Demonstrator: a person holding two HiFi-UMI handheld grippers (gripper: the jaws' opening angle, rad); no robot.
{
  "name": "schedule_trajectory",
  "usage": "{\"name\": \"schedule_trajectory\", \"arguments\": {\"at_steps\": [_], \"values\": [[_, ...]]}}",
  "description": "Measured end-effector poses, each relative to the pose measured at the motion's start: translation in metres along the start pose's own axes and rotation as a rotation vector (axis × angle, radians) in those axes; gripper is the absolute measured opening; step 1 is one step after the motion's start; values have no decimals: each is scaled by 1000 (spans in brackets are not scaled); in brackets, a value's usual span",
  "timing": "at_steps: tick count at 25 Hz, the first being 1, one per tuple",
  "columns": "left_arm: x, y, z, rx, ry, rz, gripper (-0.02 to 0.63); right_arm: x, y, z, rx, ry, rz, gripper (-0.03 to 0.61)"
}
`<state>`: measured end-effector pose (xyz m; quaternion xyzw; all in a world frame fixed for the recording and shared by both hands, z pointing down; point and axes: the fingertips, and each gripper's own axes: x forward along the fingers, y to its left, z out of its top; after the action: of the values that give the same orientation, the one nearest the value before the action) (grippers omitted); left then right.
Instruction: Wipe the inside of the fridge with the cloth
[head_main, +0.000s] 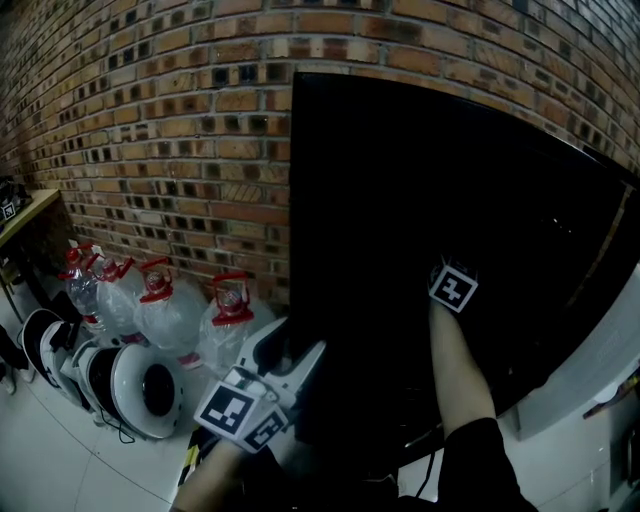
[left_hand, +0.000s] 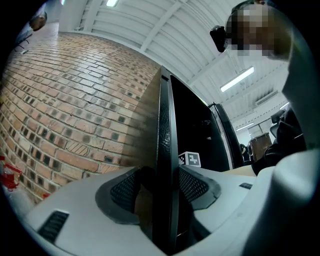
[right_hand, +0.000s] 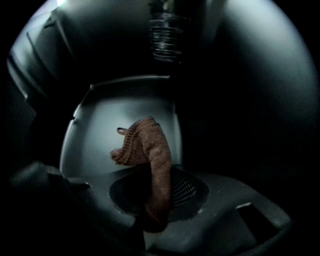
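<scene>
The black fridge (head_main: 420, 200) stands against a brick wall. My left gripper (head_main: 290, 362) is shut on the edge of its black door (left_hand: 166, 125), one pad on each face, and appears as the left gripper (left_hand: 161, 189) in its own view. My right arm reaches into the dark interior; only the right gripper's marker cube (head_main: 453, 288) shows from above. In the right gripper view the right gripper (right_hand: 155, 192) is shut on a brown knitted cloth (right_hand: 147, 150), whose free end flops toward a pale inner fridge surface (right_hand: 115, 107). I cannot tell whether the cloth touches it.
Several clear water jugs with red caps (head_main: 165, 310) line the foot of the brick wall (head_main: 150, 130), left of the fridge. White round appliances (head_main: 140, 385) sit on the tiled floor in front of them. A wire rack (right_hand: 164, 35) shows dimly, deep in the fridge.
</scene>
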<state>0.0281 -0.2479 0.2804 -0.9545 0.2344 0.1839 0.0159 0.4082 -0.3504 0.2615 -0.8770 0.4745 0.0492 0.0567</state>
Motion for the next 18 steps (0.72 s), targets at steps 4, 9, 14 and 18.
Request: {"name": "schedule_trajectory", "arguments": {"at_steps": [4,9,14,18], "values": [[-1,0,0,-4,-9,0,245,-12,28,-9,16,1,136,74],[-1,2,1,-8,-11,0,245,-35,117,-53,-25,45,412,74],[-3,2,-2,-17,-6,3,245,-39,183,-83,-1,97,529,74],[-2,-2,0,-9,1,-9,245,-32,197,-89,-59,86,480,74]]}}
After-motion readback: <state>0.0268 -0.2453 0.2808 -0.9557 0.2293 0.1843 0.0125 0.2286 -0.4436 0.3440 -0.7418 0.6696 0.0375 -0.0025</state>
